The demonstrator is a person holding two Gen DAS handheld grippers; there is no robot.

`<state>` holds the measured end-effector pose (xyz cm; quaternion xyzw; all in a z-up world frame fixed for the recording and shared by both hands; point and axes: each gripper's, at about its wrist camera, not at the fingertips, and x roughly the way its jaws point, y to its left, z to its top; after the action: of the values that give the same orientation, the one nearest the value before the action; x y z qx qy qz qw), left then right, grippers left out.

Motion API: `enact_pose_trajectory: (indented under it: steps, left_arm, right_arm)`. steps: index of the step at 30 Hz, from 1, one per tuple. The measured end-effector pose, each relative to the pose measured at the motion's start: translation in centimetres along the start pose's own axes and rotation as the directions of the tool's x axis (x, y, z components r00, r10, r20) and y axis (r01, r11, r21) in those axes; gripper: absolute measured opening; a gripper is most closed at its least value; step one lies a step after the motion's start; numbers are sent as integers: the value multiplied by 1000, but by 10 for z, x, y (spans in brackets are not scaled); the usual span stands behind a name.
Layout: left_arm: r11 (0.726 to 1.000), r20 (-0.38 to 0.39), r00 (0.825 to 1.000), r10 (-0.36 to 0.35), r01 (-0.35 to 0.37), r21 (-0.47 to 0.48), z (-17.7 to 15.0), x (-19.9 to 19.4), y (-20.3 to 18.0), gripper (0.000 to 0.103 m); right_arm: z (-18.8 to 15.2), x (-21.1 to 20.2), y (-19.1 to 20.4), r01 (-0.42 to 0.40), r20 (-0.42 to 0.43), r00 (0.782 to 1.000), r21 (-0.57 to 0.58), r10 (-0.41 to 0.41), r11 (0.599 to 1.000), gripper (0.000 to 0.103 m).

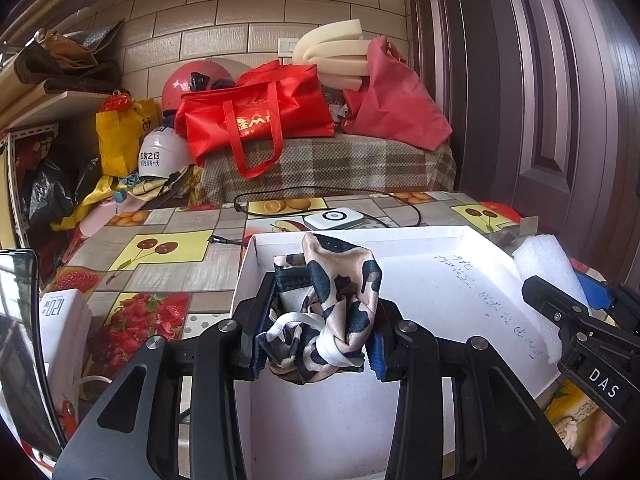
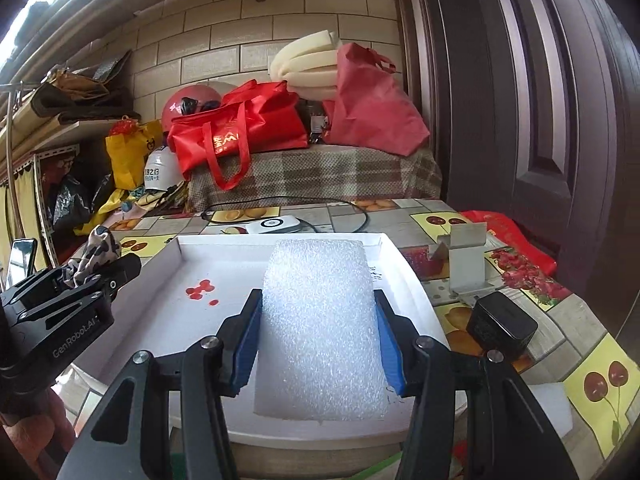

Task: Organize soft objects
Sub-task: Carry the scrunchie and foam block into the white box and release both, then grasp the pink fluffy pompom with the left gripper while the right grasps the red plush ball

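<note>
- Left gripper (image 1: 320,320) is clamped tight on a bunched scarf (image 1: 336,300), cream with dark blue patches, which fills the gap between its pads and spills over the top.
- That bundle hangs above the near left part of the white tray (image 1: 400,236).
- Right gripper (image 2: 318,336) squeezes a white foam block (image 2: 320,320) from both sides; the block juts forward past the fingertips, over the tray.
- Both grippers sit side by side over the fruit-print tablecloth (image 1: 160,248).

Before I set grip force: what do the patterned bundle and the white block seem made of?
Patterned bundle: thin satiny fabric, probably a scarf; it shows sheen and soft crumpled folds. White block: likely packing foam; its surface is matte, bubbly and translucent.
</note>
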<state>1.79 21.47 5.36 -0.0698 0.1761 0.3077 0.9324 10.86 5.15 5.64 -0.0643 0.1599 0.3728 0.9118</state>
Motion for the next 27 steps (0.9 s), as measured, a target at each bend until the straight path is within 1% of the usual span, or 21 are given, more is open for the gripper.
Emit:
enact_pose_trajectory:
  steps: [6, 12, 13, 14, 15, 16, 17, 19, 20, 22, 24, 26, 27]
  left_arm:
    - [1000, -91, 996, -13, 13, 2, 0, 18, -1, 37]
    - [1000, -174, 985, -1, 5, 21, -2, 34, -5, 37]
    - [1000, -185, 983, 2, 2, 22, -2, 36, -5, 41]
    - [1000, -191, 982, 4, 0, 19, -3, 37, -4, 51]
    - [1000, -191, 982, 5, -1, 17, -3, 37, -3, 55]
    - [1000, -187, 982, 13, -12, 11, -4, 36, -2, 64]
    - [1000, -183, 983, 24, -24, 3, -4, 35, -1, 74]
    - [999, -181, 983, 28, -31, -13, -4, 35, 2, 86]
    - [999, -179, 983, 29, -33, -16, -4, 34, 2, 88]
    - [999, -176, 984, 33, -36, -17, -4, 33, 3, 89]
    - [999, -173, 984, 41, -46, -22, -3, 32, 4, 94]
    - [997, -169, 984, 58, -64, -32, -3, 32, 6, 103]
    - [997, -164, 985, 62, -69, -35, -3, 31, 7, 103]
  right_arm:
    - [5, 15, 7, 20, -24, 1000, -14, -20, 1000, 53]
    - [7, 25, 14, 24, -54, 998, -38, -26, 999, 54]
    - [7, 25, 15, 17, -58, 998, -46, -20, 999, 57]
    - [7, 25, 16, 11, -59, 998, -53, -14, 999, 72]
    - [7, 25, 17, 10, -57, 998, -59, -13, 998, 82]
    - [6, 24, 18, 12, -53, 998, -64, -15, 998, 94]
    - [7, 24, 18, 17, -49, 999, -65, -20, 998, 99]
    - [7, 24, 15, 16, -49, 999, -49, -18, 999, 103]
    - [7, 24, 13, 13, -50, 999, -41, -15, 999, 103]
    - [8, 23, 12, 11, -47, 999, -37, -12, 999, 103]
    - [8, 22, 13, 12, -41, 999, -39, -13, 999, 103]
    - [8, 20, 13, 7, -30, 1000, -41, -9, 999, 103]
    - [7, 19, 14, 5, -23, 1000, -41, -6, 999, 103]
